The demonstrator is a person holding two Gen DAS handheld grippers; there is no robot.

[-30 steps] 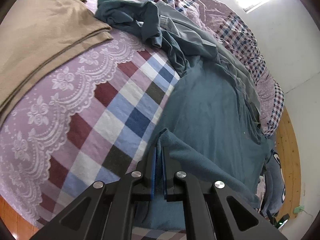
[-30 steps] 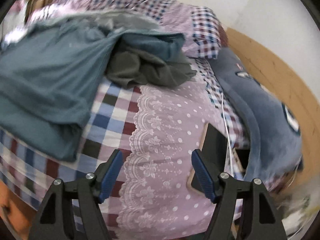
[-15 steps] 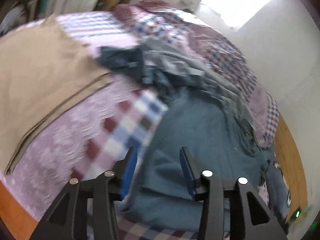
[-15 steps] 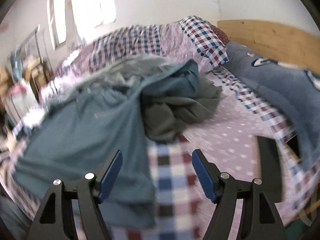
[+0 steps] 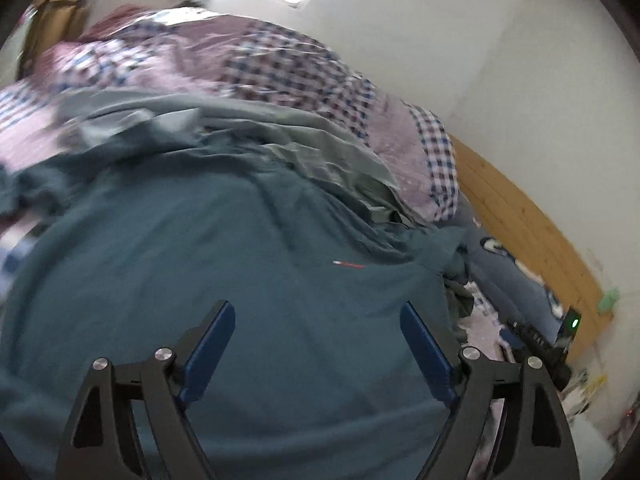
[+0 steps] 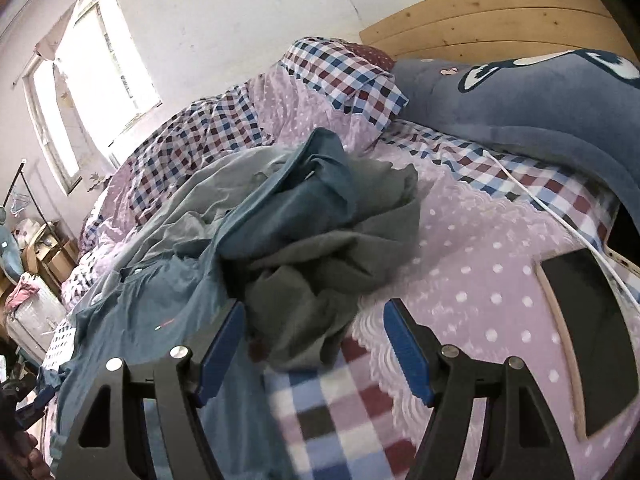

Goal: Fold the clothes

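A teal shirt (image 5: 224, 280) lies spread over the bed and fills most of the left wrist view; a small red mark sits on its cloth. My left gripper (image 5: 316, 344) hovers over it, its jaws opening wide, with nothing between the pads. In the right wrist view the same teal shirt (image 6: 132, 320) lies at the left, and a crumpled heap of grey and teal clothes (image 6: 320, 248) sits in the middle. My right gripper (image 6: 314, 344) stands open just in front of that heap, not touching it.
The bed has a purple lace and checked cover (image 6: 472, 256). A dark tablet (image 6: 592, 320) and a white cable (image 6: 560, 224) lie at the right. A blue plush pillow (image 6: 532, 100) rests against the wooden headboard (image 6: 500, 12). A checked quilt (image 5: 280, 68) is bunched behind the clothes.
My left gripper let go of the teal shirt's edge, spread its jaws and swung right and up over the shirt. My right gripper, still open, swung from the tablet side towards the crumpled heap.
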